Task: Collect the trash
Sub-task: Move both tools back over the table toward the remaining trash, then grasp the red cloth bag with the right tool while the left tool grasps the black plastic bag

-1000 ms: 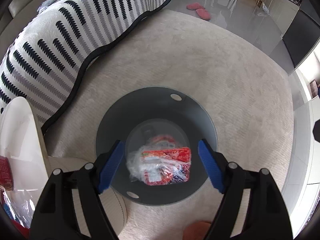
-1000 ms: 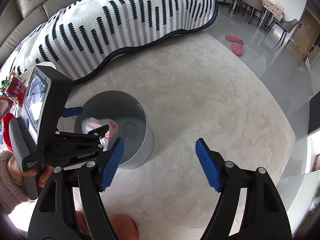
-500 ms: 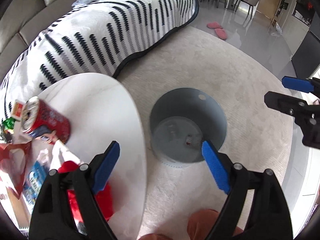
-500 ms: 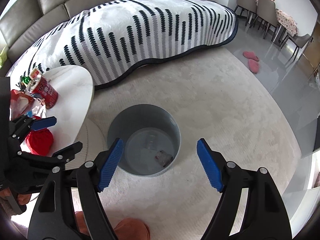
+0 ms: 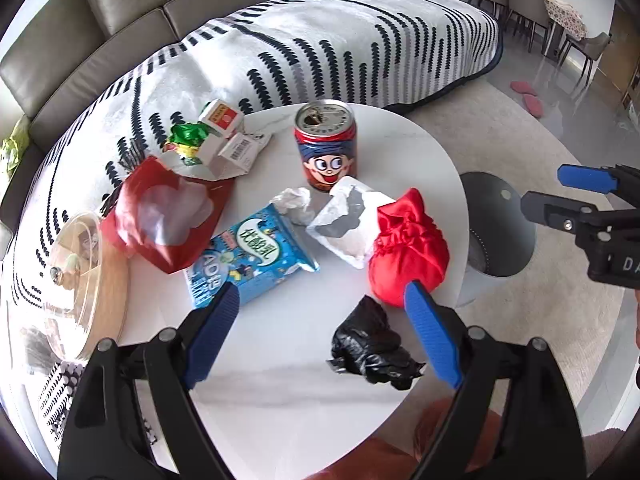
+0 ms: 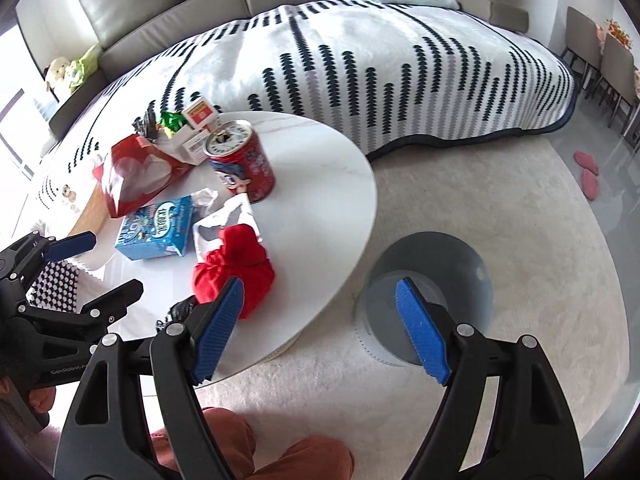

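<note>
A white round table [image 5: 288,392] carries trash: a red drink can [image 5: 326,146], a blue snack wrapper [image 5: 248,256], a red cloth bundle [image 5: 408,248], a crumpled black bag [image 5: 372,348], a red pouch [image 5: 164,216], torn white paper [image 5: 348,220] and small cartons [image 5: 224,136]. My left gripper [image 5: 320,332] is open and empty above the table, the black bag between its fingers' span. The grey bin [image 6: 430,280] stands on the rug right of the table. My right gripper [image 6: 320,332] is open and empty above the table edge and bin.
A glass dish [image 5: 76,280] sits on a wooden board at the table's left. A striped blanket [image 6: 360,60] covers the sofa behind. Beige rug [image 6: 520,220] surrounds the bin. Pink slippers [image 6: 588,168] lie on the far floor. The person's knees [image 6: 256,448] are below.
My left gripper swung left from over the bin, where it had dropped a wrapper, to above the table's trash. My right gripper shifted left too, still open.
</note>
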Available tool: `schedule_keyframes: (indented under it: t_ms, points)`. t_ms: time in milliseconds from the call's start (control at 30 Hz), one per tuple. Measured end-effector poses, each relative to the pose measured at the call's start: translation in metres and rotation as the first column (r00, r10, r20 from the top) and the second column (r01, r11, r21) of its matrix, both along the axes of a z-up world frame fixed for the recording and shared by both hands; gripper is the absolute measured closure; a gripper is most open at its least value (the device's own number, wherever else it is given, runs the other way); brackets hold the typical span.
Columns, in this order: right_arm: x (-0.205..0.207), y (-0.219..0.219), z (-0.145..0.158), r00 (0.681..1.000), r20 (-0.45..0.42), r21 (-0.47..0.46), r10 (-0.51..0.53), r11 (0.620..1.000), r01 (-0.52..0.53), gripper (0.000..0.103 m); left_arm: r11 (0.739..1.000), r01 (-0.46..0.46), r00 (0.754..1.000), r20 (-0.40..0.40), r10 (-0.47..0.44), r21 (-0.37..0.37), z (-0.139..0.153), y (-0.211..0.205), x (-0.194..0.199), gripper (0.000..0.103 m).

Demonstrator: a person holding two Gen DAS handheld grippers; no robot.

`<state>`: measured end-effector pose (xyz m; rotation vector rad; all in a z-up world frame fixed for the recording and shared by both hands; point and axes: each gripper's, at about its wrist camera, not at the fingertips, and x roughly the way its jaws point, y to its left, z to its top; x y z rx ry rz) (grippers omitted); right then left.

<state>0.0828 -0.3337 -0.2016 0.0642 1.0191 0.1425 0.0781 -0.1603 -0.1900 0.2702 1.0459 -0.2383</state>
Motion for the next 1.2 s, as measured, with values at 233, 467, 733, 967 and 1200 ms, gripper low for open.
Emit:
schedule_keyframes:
  t_ms: [233, 467, 733, 967, 1200]
  points:
    - [0.014, 0.049, -0.007, 0.997, -0.013, -0.014, 0.079, 0.997, -0.079, 0.027, 0.998, -0.060, 0.998, 0.010, 0.060, 0.006, -0.001, 0.039, -0.017, 0.018]
    - [0.026, 0.073, -0.032, 0.992, -0.066, -0.041, 0.110, 0.993, -0.113, 0.027, 0.996, -0.092, 0.996, -0.016, 0.092, -0.010, -0.012, 0.056, -0.026, 0.018]
    - [0.036, 0.084, -0.062, 0.988, -0.116, -0.053, 0.103, 0.993, -0.110, 0.027, 0.998, -0.058, 0.998, -0.025, 0.057, -0.023, -0.026, 0.053, -0.033, 0.018]
    - [0.039, 0.095, -0.071, 0.983, -0.121, -0.063, 0.135, 0.988, -0.143, 0.037, 0.998, -0.006, 0.999, -0.051, 0.003, -0.055, -0.042, 0.037, -0.034, 0.018]
    - [0.033, 0.096, -0.063, 0.981, -0.099, -0.048, 0.169, 0.984, -0.174, 0.071, 0.997, 0.032, 0.995, -0.088, -0.039, -0.074, -0.060, 0.020, -0.035, 0.018]
